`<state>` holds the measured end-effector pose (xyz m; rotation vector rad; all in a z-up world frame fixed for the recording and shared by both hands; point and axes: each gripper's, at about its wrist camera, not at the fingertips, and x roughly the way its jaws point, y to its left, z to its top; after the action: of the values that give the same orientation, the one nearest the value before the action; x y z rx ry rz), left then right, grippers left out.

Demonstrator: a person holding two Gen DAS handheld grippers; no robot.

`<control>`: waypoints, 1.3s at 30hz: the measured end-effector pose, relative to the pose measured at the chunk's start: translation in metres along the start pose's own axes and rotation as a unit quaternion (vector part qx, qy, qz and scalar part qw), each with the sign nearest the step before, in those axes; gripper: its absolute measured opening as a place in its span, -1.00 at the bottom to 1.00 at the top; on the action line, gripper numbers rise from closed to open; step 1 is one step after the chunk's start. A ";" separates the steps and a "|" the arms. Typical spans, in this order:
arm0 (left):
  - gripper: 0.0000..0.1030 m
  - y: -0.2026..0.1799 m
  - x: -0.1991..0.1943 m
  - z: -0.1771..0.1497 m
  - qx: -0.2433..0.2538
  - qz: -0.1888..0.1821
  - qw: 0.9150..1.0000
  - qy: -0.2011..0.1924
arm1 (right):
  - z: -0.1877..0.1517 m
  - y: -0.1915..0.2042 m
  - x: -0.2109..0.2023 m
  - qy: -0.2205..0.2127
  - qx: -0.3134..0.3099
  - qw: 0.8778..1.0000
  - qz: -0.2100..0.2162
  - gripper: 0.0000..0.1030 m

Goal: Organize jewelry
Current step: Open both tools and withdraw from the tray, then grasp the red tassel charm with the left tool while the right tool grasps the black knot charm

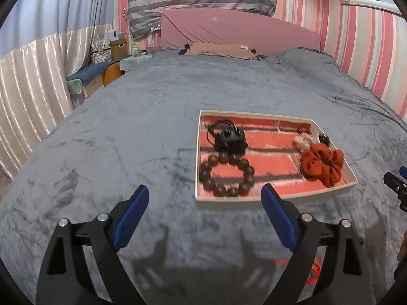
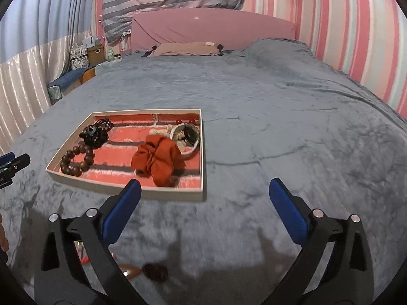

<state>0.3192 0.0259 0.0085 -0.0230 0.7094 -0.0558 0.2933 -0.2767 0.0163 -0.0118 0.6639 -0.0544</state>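
Observation:
A shallow white tray (image 1: 277, 200) with a red striped lining lies on the grey bedspread; it also shows in the right wrist view (image 2: 127, 190). In it lie a brown bead bracelet (image 1: 226, 174) (image 2: 76, 160), a black corded piece (image 1: 227, 137) (image 2: 95, 132), a red scrunchie (image 1: 321, 164) (image 2: 157, 160), a cream piece (image 1: 302, 141) and a white bangle with a dark disc (image 2: 188, 136). My left gripper (image 1: 204, 195) is open and empty just before the tray. My right gripper (image 2: 204, 189) is open and empty at the tray's near right corner.
A red beaded string (image 1: 314, 270) (image 2: 82, 255), an orange piece (image 2: 132, 272) and a dark round item (image 2: 155, 272) lie on the bedspread near me. A pink headboard (image 1: 239, 30), pillow and striped duvet stand at the far end. Boxes sit at the left.

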 end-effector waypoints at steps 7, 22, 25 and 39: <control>0.71 -0.013 -0.018 -0.026 -0.001 -0.017 1.000 0.009 | -0.036 0.009 -0.019 -0.005 -0.030 0.999 -0.021 0.91; 0.71 -0.053 -0.015 -0.075 0.023 -0.051 0.997 0.051 | -0.081 0.008 -0.012 0.029 -0.001 0.999 0.013 0.89; 0.71 -0.059 -0.013 -0.079 0.031 -0.056 0.996 0.056 | -0.084 0.008 -0.007 0.039 -0.001 0.999 0.019 0.78; 0.70 -0.082 0.006 -0.090 0.050 -0.080 0.992 0.081 | -0.091 0.023 0.009 0.067 -0.009 0.997 0.048 0.33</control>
<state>0.2618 -0.0570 -0.0606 0.0213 0.8661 -0.2494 0.2458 -0.2540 -0.0616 0.0057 0.7975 0.0439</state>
